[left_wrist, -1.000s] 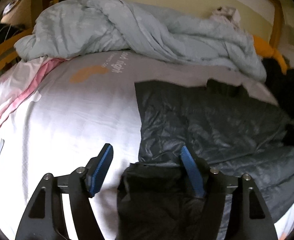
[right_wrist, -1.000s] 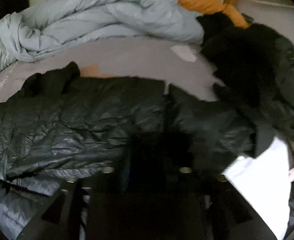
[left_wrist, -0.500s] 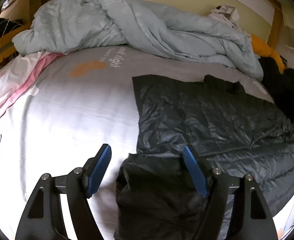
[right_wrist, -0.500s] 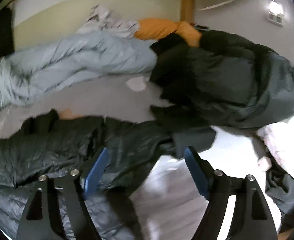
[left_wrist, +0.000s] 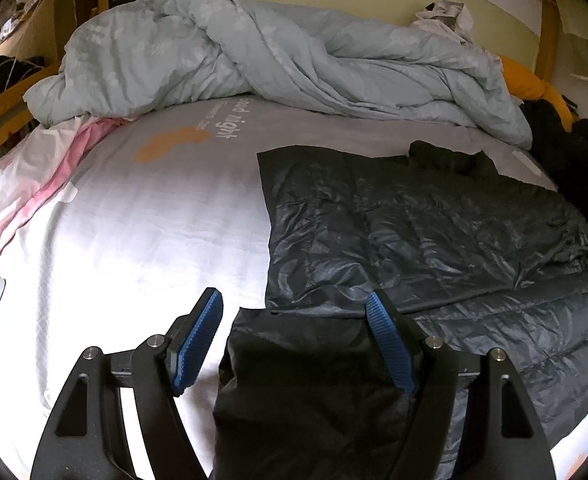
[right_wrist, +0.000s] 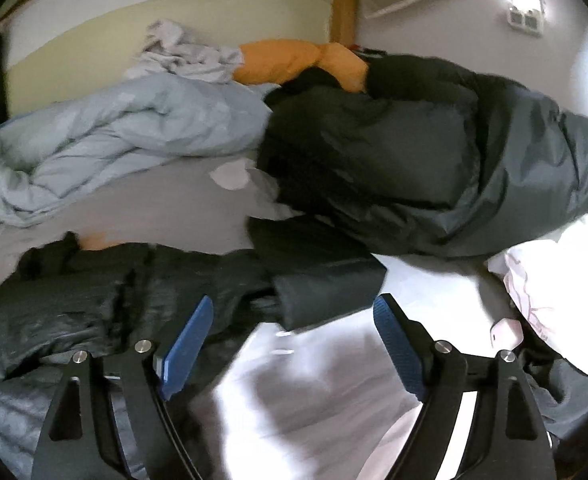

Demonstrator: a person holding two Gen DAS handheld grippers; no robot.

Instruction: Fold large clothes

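Bed sheet carries dark quilted jacket; left gripper, right gripper jaws wide, empty.

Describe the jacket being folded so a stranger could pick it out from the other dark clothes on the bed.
On the bed's white sheet, below the bunched pale-blue duvet, lies the dark quilted jacket. It is spread flat and shiny, crinkled with stitched rows, just ahead of the open left gripper. The other dark coat is matte and heaped at the side.
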